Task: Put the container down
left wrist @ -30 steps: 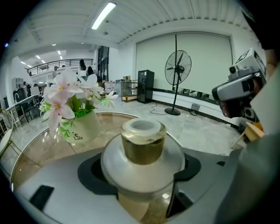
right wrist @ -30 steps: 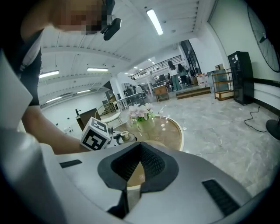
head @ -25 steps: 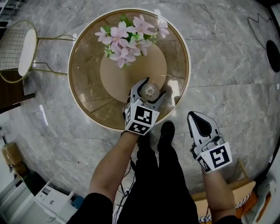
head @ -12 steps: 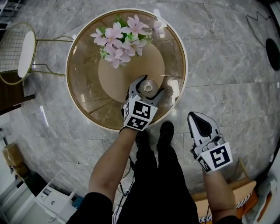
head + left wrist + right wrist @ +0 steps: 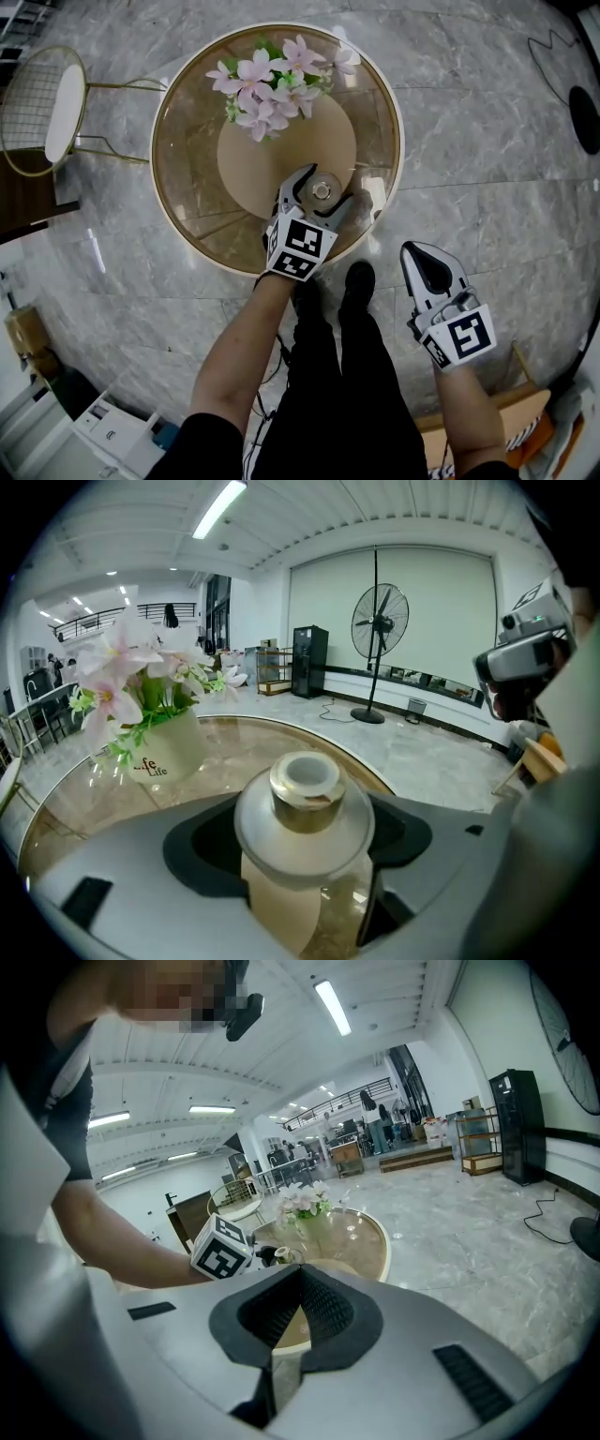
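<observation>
The container is a frosted glass bottle with a gold collar; in the left gripper view the container fills the middle. My left gripper is shut on its body, one jaw on each side, over the near right part of the round glass table. I cannot tell whether its base touches the glass. My right gripper is shut with nothing in it, held over the floor to the right of the table; in its own view the right gripper points toward the table.
A white vase of pink flowers stands at the table's far side, also the vase left of the container. A gold wire chair is at left. The person's legs and shoes are just below the table. A cardboard box sits lower right.
The left gripper and the container in it have barely shifted over the table's near right part. The right gripper has stayed in place.
</observation>
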Available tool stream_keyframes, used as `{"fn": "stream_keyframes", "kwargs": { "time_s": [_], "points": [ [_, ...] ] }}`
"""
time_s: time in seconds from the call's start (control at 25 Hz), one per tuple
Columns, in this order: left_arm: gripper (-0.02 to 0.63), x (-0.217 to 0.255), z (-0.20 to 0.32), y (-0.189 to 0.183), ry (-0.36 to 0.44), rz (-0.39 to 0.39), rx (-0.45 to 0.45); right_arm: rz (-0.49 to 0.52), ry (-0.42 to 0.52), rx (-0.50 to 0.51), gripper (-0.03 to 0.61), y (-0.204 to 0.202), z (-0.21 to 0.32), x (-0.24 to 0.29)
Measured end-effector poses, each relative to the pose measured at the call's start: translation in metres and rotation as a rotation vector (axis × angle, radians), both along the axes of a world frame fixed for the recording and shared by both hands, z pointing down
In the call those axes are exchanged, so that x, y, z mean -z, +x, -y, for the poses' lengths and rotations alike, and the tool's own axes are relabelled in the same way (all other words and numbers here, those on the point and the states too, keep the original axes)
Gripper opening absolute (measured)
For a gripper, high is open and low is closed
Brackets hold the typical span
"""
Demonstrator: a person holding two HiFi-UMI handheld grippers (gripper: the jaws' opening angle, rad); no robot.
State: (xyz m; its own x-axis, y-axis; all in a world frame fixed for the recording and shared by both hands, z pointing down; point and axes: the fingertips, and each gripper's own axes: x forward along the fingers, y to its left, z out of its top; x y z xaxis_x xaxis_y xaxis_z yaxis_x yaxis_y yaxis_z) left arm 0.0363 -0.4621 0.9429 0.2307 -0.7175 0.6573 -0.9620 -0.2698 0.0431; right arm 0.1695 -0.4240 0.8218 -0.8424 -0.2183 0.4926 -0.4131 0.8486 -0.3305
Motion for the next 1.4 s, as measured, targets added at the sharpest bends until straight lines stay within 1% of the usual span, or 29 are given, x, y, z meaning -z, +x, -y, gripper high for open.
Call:
{"fn": "stream_keyframes", "kwargs": {
  "time_s": [0.2, 0.36, 0.44, 0.52, 0.64, 0.76, 0.92, 1.08, 1.28, 1.36, 1.4],
  "points": [
    [0.351, 0.027, -0.022, -0.008, 0.005, 0.008, 0.016, 0.005, 0.028, 0.009, 0.015, -0.005, -0.006, 0.023],
    [0.351, 0.073, -0.045, -0.013, 0.028, -0.01, 0.051, 0.002, 0.049, 0.027, 0.014, -0.012, -0.02, 0.062],
    [0.348, 0.106, -0.057, -0.015, 0.047, -0.042, 0.068, 0.005, 0.059, 0.043, 0.014, -0.02, -0.03, 0.089],
    [0.329, 0.147, -0.069, -0.019, 0.076, -0.074, 0.081, 0.008, 0.064, 0.061, 0.014, -0.03, -0.044, 0.116],
    [0.294, 0.216, -0.089, -0.03, 0.129, -0.093, 0.101, 0.025, 0.065, 0.068, 0.014, -0.046, -0.068, 0.161],
    [0.267, 0.278, -0.116, -0.04, 0.159, -0.109, 0.123, 0.055, 0.067, 0.081, 0.015, -0.065, -0.098, 0.214],
    [0.227, 0.348, -0.144, -0.061, 0.211, -0.109, 0.145, 0.082, 0.124, 0.1, 0.015, -0.087, -0.125, 0.282],
    [0.184, 0.408, -0.173, -0.073, 0.267, -0.109, 0.134, 0.091, 0.178, 0.052, 0.015, -0.092, -0.139, 0.336],
    [0.156, 0.469, -0.209, -0.084, 0.328, -0.071, 0.121, 0.111, 0.22, -0.011, 0.015, -0.092, -0.165, 0.386],
    [0.118, 0.492, -0.218, -0.09, 0.357, -0.061, 0.125, 0.119, 0.223, -0.016, 0.015, -0.092, -0.175, 0.397],
    [0.117, 0.502, -0.221, -0.093, 0.369, -0.058, 0.127, 0.12, 0.221, -0.014, 0.015, -0.091, -0.18, 0.4]
  ]
}}
